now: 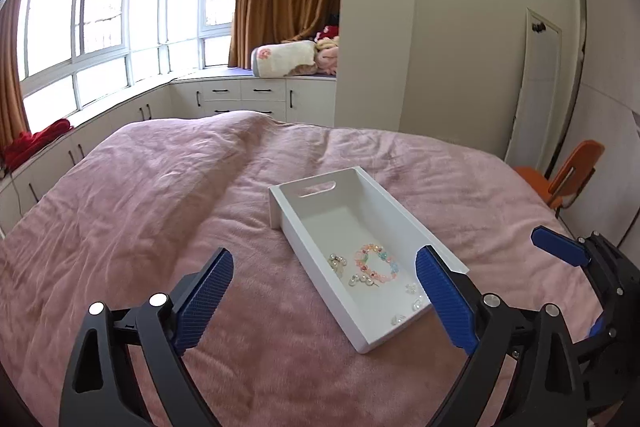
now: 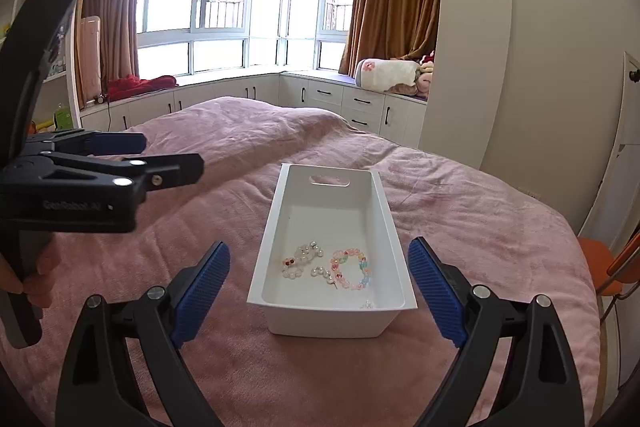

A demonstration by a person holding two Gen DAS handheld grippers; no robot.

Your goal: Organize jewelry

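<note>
A white rectangular tray (image 1: pixel 436 243) (image 2: pixel 264 251) lies on the pink bed. Inside it are a pastel bead bracelet (image 1: pixel 376 262) (image 2: pixel 352 268), a white pearl bracelet (image 2: pixel 301 259) (image 1: pixel 337 263), a small pearl piece (image 1: pixel 362 280) (image 2: pixel 323 273) and some clear beads (image 1: pixel 414 297) near the tray's near end. My left gripper (image 1: pixel 324 297) is open and empty, held above the bed just left of the tray. My right gripper (image 2: pixel 320 301) is open and empty, straddling the tray's near end from above. The left gripper also shows at the left of the right wrist view (image 2: pixel 168 155).
The pink bedspread (image 1: pixel 160 211) covers the bed. White cabinets (image 2: pixel 360 103) run under the windows behind it. An orange chair (image 1: pixel 560 179) stands at the bed's right side. A white wall column (image 1: pixel 380 27) stands beyond the bed.
</note>
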